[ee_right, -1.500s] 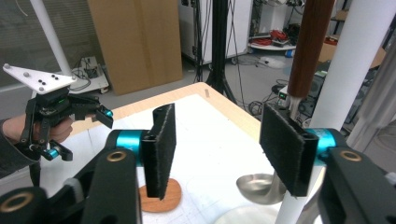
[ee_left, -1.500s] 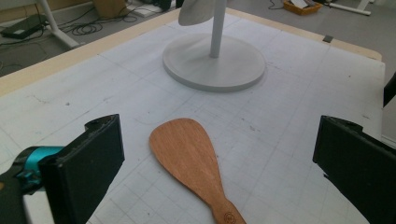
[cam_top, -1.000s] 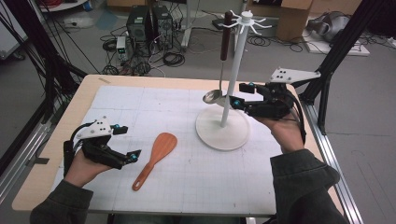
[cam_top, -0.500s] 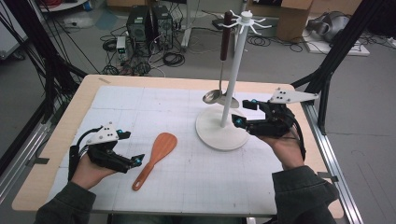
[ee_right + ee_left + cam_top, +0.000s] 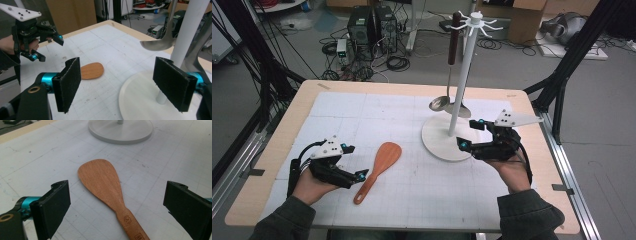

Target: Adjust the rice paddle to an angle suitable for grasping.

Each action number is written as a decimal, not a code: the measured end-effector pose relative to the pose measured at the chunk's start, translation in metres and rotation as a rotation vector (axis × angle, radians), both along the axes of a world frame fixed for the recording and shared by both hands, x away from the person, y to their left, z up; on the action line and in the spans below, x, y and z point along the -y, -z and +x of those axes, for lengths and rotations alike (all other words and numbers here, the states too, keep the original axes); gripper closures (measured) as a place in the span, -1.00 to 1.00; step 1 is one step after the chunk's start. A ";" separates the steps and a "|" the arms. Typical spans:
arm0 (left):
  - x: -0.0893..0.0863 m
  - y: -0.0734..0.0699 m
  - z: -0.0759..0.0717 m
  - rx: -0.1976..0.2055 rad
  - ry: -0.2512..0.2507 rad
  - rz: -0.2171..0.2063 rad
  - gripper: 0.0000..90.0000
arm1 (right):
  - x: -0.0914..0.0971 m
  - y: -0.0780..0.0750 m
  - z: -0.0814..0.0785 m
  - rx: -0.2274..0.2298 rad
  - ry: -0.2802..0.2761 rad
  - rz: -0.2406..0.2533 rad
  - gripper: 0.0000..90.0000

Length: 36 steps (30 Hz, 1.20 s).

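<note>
A wooden spatula (image 5: 376, 170) lies flat on the white gridded mat (image 5: 362, 115) that covers the light wooden table (image 5: 277, 130), in the near left part of the mat, with its broad rounded blade pointing away from the person and towards the middle of the table, and its narrow handle pointing back towards the table's near edge. The left gripper (image 5: 353, 162), held in the person's left hand (image 5: 309, 185), sits low over the mat just to the left of the spatula's handle, its jaws aimed at it; they stand wide apart, have just been closing a little, and press on nothing. In the left gripper view the spatula (image 5: 110, 192) lies on the mat between and beyond the two black jaws, touching neither, its handle end bearing a small stamped mark and running off the bottom of the view. To the right of the spatula and well apart from it stands a white utensil stand (image 5: 460, 75), a tall pole on a round flat base, with hooks at the top. A metal ladle (image 5: 447, 102) with a dark handle hangs from one hook, its bowl just above the base. The right gripper (image 5: 468, 134), held in the right hand (image 5: 512, 172), is beside the right edge of the stand's base, pointing towards the pole; its jaws are apart, have just been opening, and nothing is between them. In the right gripper view the base (image 5: 140, 97) and pole show ahead of the jaws, the ladle's bowl (image 5: 157, 43) above, and the left gripper (image 5: 47, 47) farther off.
</note>
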<state>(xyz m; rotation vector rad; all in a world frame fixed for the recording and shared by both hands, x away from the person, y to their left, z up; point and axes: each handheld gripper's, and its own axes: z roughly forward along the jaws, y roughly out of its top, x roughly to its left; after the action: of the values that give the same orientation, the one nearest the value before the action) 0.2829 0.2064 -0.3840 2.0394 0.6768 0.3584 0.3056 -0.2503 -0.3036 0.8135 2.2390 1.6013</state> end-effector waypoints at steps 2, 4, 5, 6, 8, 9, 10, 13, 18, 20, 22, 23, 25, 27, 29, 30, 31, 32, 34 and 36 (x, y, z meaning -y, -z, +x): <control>0.001 0.001 0.000 0.000 -0.005 0.005 -0.83 | 0.000 0.004 -0.002 -0.007 -0.002 0.003 -0.56; 0.001 0.004 -0.001 -0.001 -0.009 -0.007 -0.83 | 0.000 0.008 -0.003 -0.008 -0.006 0.004 -0.59; 0.000 0.007 -0.001 -0.006 -0.009 -0.010 -0.83 | 0.001 0.011 -0.005 -0.009 -0.006 0.005 -0.61; 0.000 0.009 -0.001 -0.010 -0.007 0.002 -0.83 | 0.001 0.013 -0.006 -0.012 -0.005 0.004 -0.63; -0.001 0.011 -0.001 -0.015 -0.014 0.009 -0.83 | 0.001 0.018 -0.008 -0.022 -0.004 -0.004 -0.63; -0.001 0.011 -0.001 -0.016 -0.018 0.007 -0.83 | 0.001 0.020 -0.009 -0.022 -0.004 -0.002 -0.63; -0.001 0.012 -0.001 -0.010 -0.016 0.011 -0.83 | 0.001 0.022 -0.010 -0.024 -0.007 -0.004 -0.64; 0.001 0.014 -0.002 -0.012 -0.016 0.018 -0.83 | 0.002 0.030 -0.014 -0.035 -0.010 -0.009 -0.64; 0.003 0.019 -0.001 -0.017 -0.018 0.028 -0.83 | 0.004 0.041 -0.017 -0.053 -0.001 -0.012 -0.65; 0.003 0.021 0.000 -0.027 -0.019 0.029 -0.83 | 0.005 0.045 -0.018 -0.057 0.004 -0.012 -0.65; 0.004 0.024 0.000 -0.036 -0.017 0.033 -0.83 | 0.006 0.049 -0.019 -0.060 0.010 -0.014 -0.66; 0.004 0.025 0.001 -0.041 -0.016 0.031 -0.83 | 0.006 0.051 -0.019 -0.063 0.013 -0.015 -0.66; 0.005 0.027 0.001 -0.047 -0.014 0.039 -0.83 | 0.006 0.054 -0.019 -0.068 0.018 -0.019 -0.68; 0.006 0.028 0.001 -0.046 -0.014 0.046 -0.83 | 0.006 0.057 -0.019 -0.076 0.017 -0.023 -0.69; 0.007 0.030 0.001 -0.048 -0.010 0.050 -0.83 | 0.005 0.058 -0.019 -0.076 0.016 -0.030 -0.70; 0.008 0.031 0.001 -0.051 -0.010 0.054 -0.83 | 0.005 0.059 -0.020 -0.081 0.018 -0.032 -0.75; 0.009 0.032 0.001 -0.053 -0.004 0.057 -0.82 | 0.005 0.060 -0.019 -0.080 0.022 -0.038 -0.76; 0.010 0.032 0.001 -0.057 -0.001 0.061 -0.82 | 0.005 0.061 -0.019 -0.079 0.024 -0.043 -0.76; 0.011 0.034 0.000 -0.062 0.008 0.069 -0.80 | 0.005 0.063 -0.019 -0.083 0.028 -0.047 -0.76; 0.012 0.034 0.000 -0.062 0.012 0.082 -0.78 | 0.005 0.065 -0.019 -0.086 0.033 -0.052 -0.77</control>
<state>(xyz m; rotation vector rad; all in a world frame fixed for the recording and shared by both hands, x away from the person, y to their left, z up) 0.2829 0.1947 -0.4183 2.1386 0.6969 0.3216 0.2866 -0.2549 -0.3688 0.9168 2.3035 1.5136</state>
